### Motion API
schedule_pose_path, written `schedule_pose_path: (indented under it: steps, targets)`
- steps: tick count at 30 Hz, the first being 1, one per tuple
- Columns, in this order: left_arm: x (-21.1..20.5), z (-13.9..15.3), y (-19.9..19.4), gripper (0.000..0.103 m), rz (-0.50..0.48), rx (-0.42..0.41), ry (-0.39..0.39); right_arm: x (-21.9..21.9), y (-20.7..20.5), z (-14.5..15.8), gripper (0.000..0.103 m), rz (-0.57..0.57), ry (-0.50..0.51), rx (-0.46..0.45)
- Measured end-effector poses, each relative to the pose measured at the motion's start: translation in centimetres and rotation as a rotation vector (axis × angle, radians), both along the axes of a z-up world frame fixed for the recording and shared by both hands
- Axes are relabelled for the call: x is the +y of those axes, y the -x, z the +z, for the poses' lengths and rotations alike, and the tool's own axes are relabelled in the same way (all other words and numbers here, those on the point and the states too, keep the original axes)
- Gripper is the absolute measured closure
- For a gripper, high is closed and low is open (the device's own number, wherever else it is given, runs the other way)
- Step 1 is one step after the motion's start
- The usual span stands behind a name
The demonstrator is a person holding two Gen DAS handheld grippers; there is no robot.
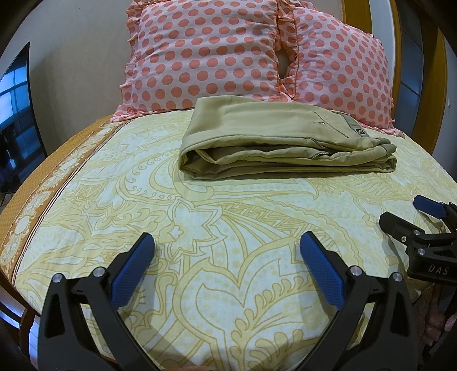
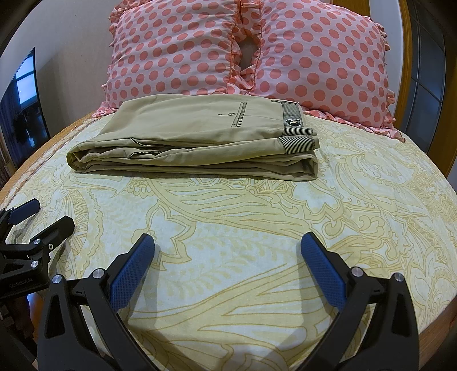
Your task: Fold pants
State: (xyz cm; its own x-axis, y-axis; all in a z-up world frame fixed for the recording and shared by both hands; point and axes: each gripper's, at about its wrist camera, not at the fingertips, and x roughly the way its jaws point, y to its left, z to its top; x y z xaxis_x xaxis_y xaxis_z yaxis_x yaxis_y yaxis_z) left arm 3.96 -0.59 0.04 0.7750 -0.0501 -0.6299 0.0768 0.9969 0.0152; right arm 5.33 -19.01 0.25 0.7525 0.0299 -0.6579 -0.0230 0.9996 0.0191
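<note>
Khaki pants [image 1: 285,142] lie folded in a flat stack on the bed, near the pillows; in the right wrist view the pants [image 2: 194,142] show a back pocket and a striped waistband on the right. My left gripper [image 1: 227,242] is open and empty, above the bedsheet well short of the pants. My right gripper [image 2: 227,242] is open and empty, also short of the pants. The right gripper shows at the right edge of the left wrist view [image 1: 411,214], and the left gripper at the left edge of the right wrist view [image 2: 42,217].
Two pink pillows with coral dots [image 1: 205,54] [image 2: 320,57] lean on a wooden headboard [image 1: 354,17] behind the pants. The yellow patterned bedsheet [image 2: 242,217] covers the bed. A dark screen [image 2: 22,105] stands by the wall on the left.
</note>
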Motion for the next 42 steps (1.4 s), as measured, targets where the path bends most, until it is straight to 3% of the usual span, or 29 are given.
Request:
schedule_pose_path:
  steps: [42]
  targets:
    - [0.11,-0.01,0.00,0.002,0.000,-0.002,0.000,-0.03,0.05,0.01,0.001,0.002,0.000,-0.001]
